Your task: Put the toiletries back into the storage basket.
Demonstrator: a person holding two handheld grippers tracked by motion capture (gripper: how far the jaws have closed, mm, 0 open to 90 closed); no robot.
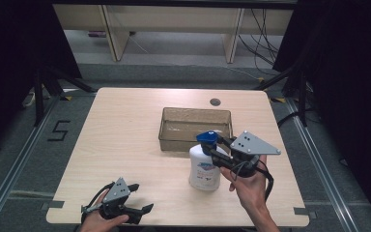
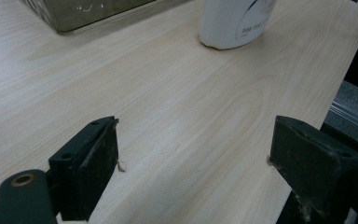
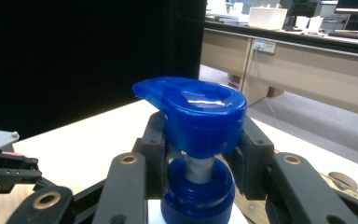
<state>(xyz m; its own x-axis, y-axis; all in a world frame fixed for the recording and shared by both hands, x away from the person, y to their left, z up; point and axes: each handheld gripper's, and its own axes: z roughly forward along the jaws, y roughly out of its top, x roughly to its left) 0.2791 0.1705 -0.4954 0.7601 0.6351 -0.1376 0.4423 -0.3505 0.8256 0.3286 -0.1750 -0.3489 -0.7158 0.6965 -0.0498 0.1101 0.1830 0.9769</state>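
A white pump bottle (image 1: 204,170) with a blue pump head (image 1: 206,137) stands upright on the table, just in front of a clear brownish bin (image 1: 170,139). My right gripper (image 1: 216,146) comes at it from the right. In the right gripper view my right gripper (image 3: 198,165) is shut on the grey stem under the blue head (image 3: 196,105), one pad on each side. My left gripper (image 1: 142,197) rests near the table's front left edge, open. Between its fingers (image 2: 95,158) there is only bare tabletop, and the bottle's base (image 2: 235,21) stands farther off.
The pale wood table (image 1: 125,130) has a cable hole (image 1: 215,102) behind the bin. The bin's corner (image 2: 88,9) sits at the top of the left gripper view. The table's front edge lies just beside the left gripper. Desks and cables stand beyond the table.
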